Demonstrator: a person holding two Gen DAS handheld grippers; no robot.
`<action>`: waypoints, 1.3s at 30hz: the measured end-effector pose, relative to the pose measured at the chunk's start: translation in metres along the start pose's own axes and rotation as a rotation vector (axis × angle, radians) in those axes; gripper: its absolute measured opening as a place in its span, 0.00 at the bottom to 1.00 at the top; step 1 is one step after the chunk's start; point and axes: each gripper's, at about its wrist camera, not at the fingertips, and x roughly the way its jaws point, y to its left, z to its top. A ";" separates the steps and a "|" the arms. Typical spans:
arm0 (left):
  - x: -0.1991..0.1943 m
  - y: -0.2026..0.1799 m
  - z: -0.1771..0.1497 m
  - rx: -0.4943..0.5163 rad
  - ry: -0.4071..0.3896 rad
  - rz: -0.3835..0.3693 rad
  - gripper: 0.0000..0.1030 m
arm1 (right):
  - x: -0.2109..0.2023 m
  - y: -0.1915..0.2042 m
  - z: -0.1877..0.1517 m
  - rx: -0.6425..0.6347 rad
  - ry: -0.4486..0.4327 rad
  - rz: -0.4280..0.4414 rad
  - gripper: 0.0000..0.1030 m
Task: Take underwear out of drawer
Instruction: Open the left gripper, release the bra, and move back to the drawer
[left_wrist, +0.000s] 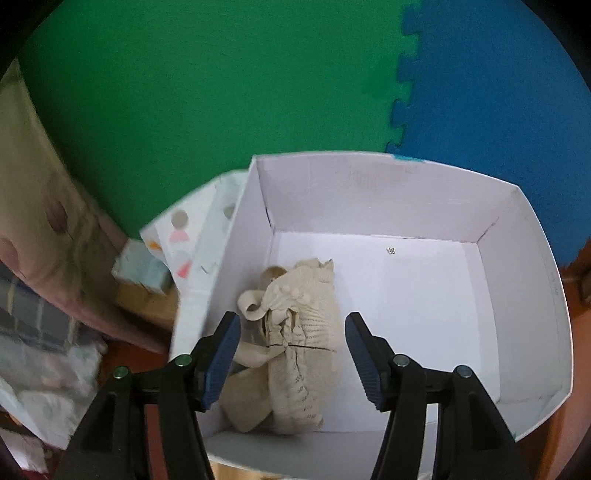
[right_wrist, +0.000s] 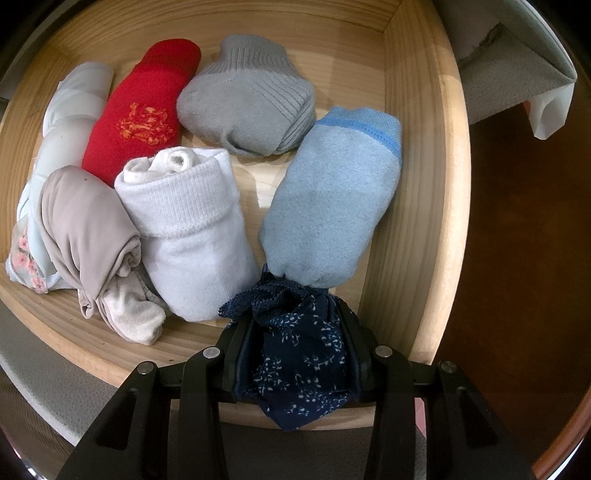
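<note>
Beige underwear lies in box; left gripper wide open, empty. Right gripper clamps navy underwear over drawer; several rolls left.

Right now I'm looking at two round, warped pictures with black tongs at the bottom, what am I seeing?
Those tongs are hand-held grippers; a person carries one in each hand, and each has a wide-angle camera looking along its fingers. The left gripper is open above a white box holding a cream lace garment. The right gripper is shut on navy floral underwear at the front of a wooden drawer, where rolled socks and underwear lie: red, grey, white, light blue.
</note>
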 end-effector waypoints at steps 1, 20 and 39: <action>-0.005 -0.001 -0.001 0.015 -0.012 0.007 0.59 | 0.000 0.000 0.000 0.000 0.000 -0.001 0.38; -0.098 0.028 -0.091 0.088 -0.105 -0.013 0.60 | 0.002 0.004 0.001 0.000 0.003 -0.005 0.38; -0.060 0.054 -0.228 -0.014 0.041 0.032 0.61 | 0.003 0.003 -0.001 0.001 0.003 -0.007 0.38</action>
